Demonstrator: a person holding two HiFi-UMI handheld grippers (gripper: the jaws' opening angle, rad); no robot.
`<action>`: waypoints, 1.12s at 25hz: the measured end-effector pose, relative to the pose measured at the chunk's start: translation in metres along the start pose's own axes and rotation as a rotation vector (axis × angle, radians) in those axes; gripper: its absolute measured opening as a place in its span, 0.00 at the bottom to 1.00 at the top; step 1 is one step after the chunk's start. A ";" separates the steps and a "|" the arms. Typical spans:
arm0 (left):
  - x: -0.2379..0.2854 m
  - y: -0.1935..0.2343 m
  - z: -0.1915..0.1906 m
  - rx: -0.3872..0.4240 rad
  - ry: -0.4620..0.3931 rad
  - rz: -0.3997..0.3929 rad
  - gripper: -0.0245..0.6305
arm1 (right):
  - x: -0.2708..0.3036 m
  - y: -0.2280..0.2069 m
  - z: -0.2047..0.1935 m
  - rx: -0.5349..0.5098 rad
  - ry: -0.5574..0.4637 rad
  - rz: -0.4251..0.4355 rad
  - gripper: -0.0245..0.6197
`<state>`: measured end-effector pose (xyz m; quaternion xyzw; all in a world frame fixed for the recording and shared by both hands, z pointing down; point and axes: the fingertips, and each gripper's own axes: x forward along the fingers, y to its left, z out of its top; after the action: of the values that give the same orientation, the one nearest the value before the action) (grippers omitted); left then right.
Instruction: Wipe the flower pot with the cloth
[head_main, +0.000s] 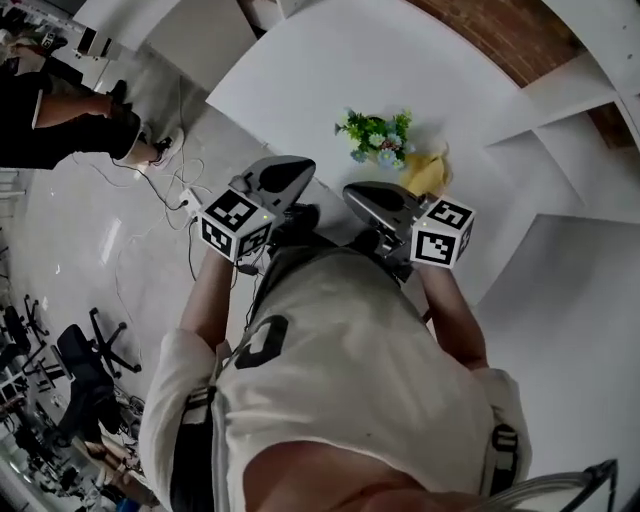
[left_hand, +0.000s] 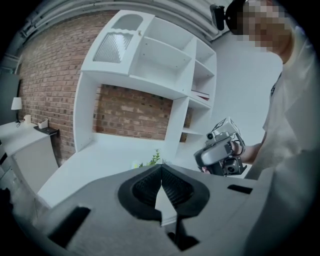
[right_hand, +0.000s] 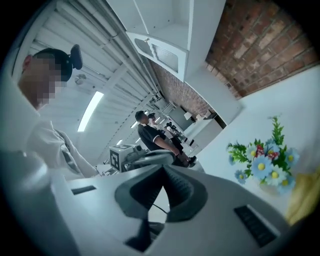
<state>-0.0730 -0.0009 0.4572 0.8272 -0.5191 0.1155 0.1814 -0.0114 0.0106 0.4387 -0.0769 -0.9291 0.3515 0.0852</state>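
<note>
Left gripper (left_hand: 161, 172): my jaws are closed, black ribbed pads meeting at the tip, nothing between them. I hold it close in front of my chest, off the table.
Right gripper (right_hand: 164, 172): jaws closed tip to tip and empty as well. I hold it beside the left one, short of the table edge.
Gripper build: smooth grey moulded shells with dark grooved pads, and a marker cube with black-and-white squares on each.
Flower pot (head_main: 380, 150): it stands upright on the white table (head_main: 330, 70), beyond both grippers and nearer my right one. Neither gripper touches it.
Pot contents: a bunch of flowers (right_hand: 262, 162) with pale blue petals, yellow centres, a few red blooms and spiky green leaves. The bunch spreads over the rim, so little of the pot wall shows.
Cloth (head_main: 428, 172): yellow, soft and crumpled into a loose heap. It lies on the table just beside the pot, on my right. I cannot tell whether it touches the pot.
Table surface: matt white, flat, with a curved edge.
Shelf unit (left_hand: 150, 55): white, boxy open compartments, standing on the table against a red brick wall (left_hand: 135, 112). What lies in the compartments is too small to make out.
</note>
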 end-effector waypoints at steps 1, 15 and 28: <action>-0.005 0.003 -0.005 -0.004 0.011 0.004 0.07 | 0.001 0.002 -0.005 0.023 0.004 -0.001 0.05; -0.094 0.052 -0.079 -0.018 0.087 -0.168 0.07 | 0.092 0.041 -0.055 0.185 -0.052 -0.190 0.05; -0.102 0.034 -0.075 0.019 0.097 -0.232 0.07 | 0.103 0.054 -0.053 0.184 -0.064 -0.211 0.05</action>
<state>-0.1479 0.1003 0.4927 0.8768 -0.4094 0.1386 0.2108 -0.0961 0.1054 0.4532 0.0407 -0.8981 0.4266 0.0990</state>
